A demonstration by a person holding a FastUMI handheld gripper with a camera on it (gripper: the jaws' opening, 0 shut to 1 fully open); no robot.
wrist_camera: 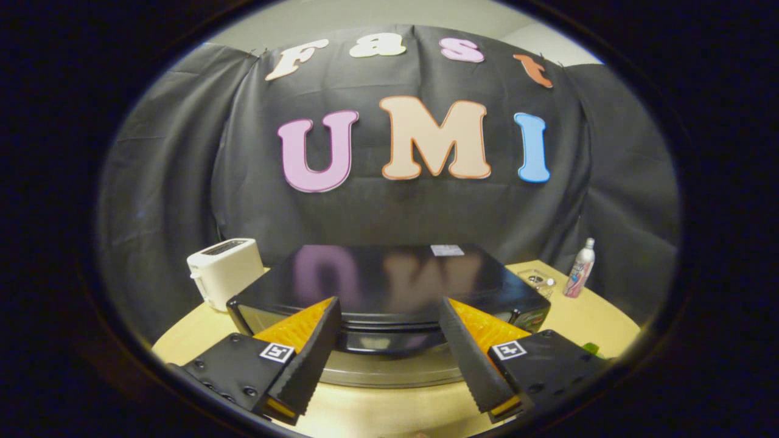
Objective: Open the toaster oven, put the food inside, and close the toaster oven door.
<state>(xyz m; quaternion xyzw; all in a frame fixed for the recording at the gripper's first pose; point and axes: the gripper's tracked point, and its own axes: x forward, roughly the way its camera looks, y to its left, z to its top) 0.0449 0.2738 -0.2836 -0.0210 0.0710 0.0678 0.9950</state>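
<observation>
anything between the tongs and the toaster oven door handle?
Nothing: gripper view shows the open tongs straddling the toaster oven handle, gap bare.

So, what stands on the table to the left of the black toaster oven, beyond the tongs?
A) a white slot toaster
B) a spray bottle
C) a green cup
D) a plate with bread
A: the white slot toaster stands by the left rear corner of the toaster oven; the bottle is on the right side. The tongs are open, at the oven's front.
</observation>
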